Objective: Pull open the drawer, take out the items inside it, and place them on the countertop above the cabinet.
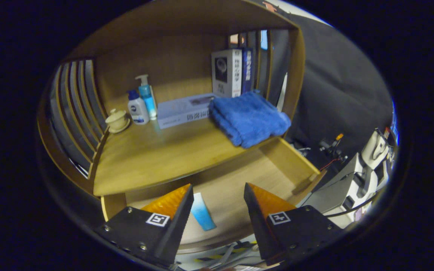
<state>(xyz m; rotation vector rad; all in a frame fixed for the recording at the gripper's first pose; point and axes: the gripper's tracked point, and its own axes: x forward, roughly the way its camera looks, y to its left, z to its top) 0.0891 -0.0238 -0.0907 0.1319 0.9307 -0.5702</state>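
The wooden drawer (pixel 296 162) stands pulled out below the countertop (pixel 156 158). A slim blue-and-white tube (pixel 203 211) lies on the drawer floor, between my fingers and beside the left one. My gripper (pixel 219 194) hovers above the drawer, open, with nothing between its fingers. A folded blue towel (pixel 249 117) rests on the right part of the countertop, overhanging its front edge a little.
At the back of the countertop are a lidded cup on a saucer (pixel 117 120), two pump and lotion bottles (pixel 141 101), a flat box (pixel 185 111) and upright books (pixel 232 73). Slatted side walls flank the shelf. Equipment and cables (pixel 356 169) sit to the right.
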